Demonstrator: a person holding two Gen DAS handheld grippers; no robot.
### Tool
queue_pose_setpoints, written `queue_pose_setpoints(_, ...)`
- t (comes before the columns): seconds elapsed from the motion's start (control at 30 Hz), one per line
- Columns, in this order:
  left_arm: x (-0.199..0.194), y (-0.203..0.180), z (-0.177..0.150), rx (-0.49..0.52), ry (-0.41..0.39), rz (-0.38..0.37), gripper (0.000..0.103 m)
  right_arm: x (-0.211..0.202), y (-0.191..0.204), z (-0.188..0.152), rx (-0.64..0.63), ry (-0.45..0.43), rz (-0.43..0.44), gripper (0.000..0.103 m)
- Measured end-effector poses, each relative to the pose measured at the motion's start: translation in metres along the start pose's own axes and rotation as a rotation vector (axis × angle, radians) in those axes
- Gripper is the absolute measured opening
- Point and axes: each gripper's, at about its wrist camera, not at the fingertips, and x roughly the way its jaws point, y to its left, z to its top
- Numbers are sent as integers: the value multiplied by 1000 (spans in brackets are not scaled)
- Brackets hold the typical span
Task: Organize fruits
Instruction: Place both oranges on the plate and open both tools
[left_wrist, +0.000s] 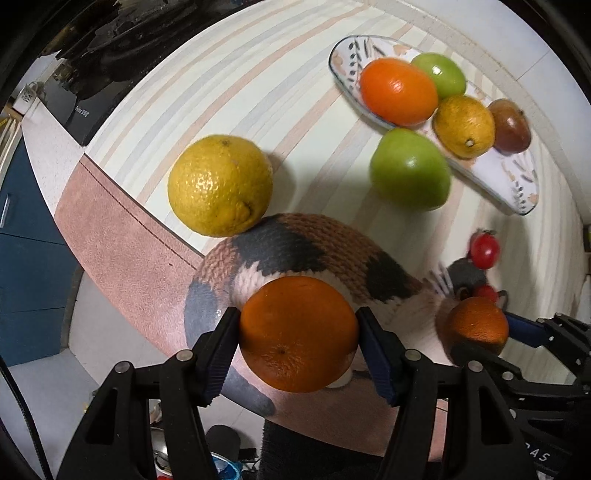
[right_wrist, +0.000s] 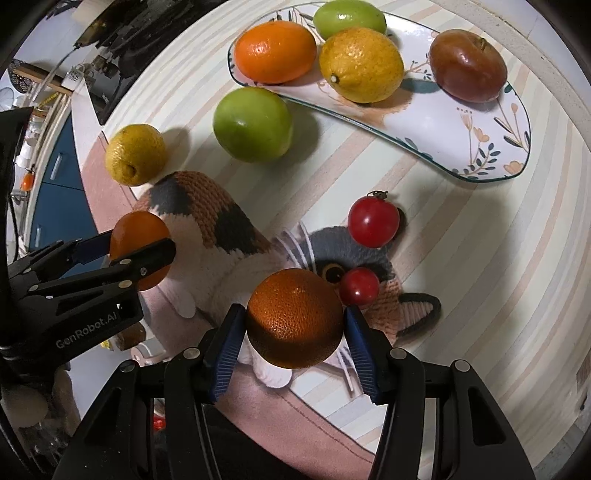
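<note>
My left gripper (left_wrist: 298, 341) is shut on an orange (left_wrist: 298, 334) and holds it above the table's near edge; it also shows in the right wrist view (right_wrist: 142, 251). My right gripper (right_wrist: 293, 328) is shut on a darker orange (right_wrist: 294, 318), seen too in the left wrist view (left_wrist: 478, 326). A white flowered plate (right_wrist: 491, 144) at the back holds an orange (right_wrist: 275, 51), a lemon (right_wrist: 361, 64), a green fruit (right_wrist: 349, 16) and a reddish-brown fruit (right_wrist: 467, 65). Loose on the table lie a lemon (left_wrist: 220, 184), a green apple (left_wrist: 410, 169) and two red tomatoes (right_wrist: 373, 221) (right_wrist: 359, 285).
The table has a striped cloth with a knitted cat picture (right_wrist: 207, 218). Its near edge is a pink band (left_wrist: 122, 240). Beyond the edge on the left are blue cabinets (left_wrist: 26, 229) and a dark appliance (left_wrist: 79, 110).
</note>
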Motion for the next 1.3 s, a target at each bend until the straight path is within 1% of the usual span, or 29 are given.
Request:
queue_pose_setpoints(0.07,-10,-2,3,-8,-4,-36,61,-13,-3,0,10,-26,23,57)
queue_pose_setpoints(0.17,-35,-5,14,-27,-25,-116,61,-40,-14,5,45,-83,66,57)
queue_pose_setpoints(0.23,-58,-10,28,-32,-58,-166,61,-59,-27,11,83,-127,89,57)
queue_pose_setpoints(0.3,-79,-15,49,-24,-94,-206,61,-73,-39,22,111,-160,93,57)
queue_pose_setpoints(0.4,-98,-26,88,1,-136,-216,61,-84,-64,46,173,-198,85,57)
queue_pose_setpoints(0.5,-104,-34,126,43,-169,-168,61,-81,-81,68,222,-201,69,57)
queue_pose_setpoints(0.57,-97,-41,153,65,-165,-137,61,-72,-89,85,250,-188,56,57)
queue_pose_setpoints(0.7,-66,-60,198,96,-104,-94,61,-53,-99,105,292,-154,48,57)
queue_pose_setpoints(0.83,-32,-67,226,91,-24,-84,61,-35,-110,115,333,-126,49,57)
queue_pose_setpoints(0.93,-11,-71,234,93,32,-77,61,-26,-115,118,352,-112,48,57)
queue_pose_setpoints(1.03,8,-77,240,107,73,-50,61,-19,-119,120,367,-105,44,57)
queue_pose_setpoints(1.2,26,-74,243,98,110,-35,61,-17,-120,125,378,-108,51,57)
queue_pose_setpoints(1.3,25,-75,243,98,108,-36,61,-17,-117,127,375,-108,42,57)
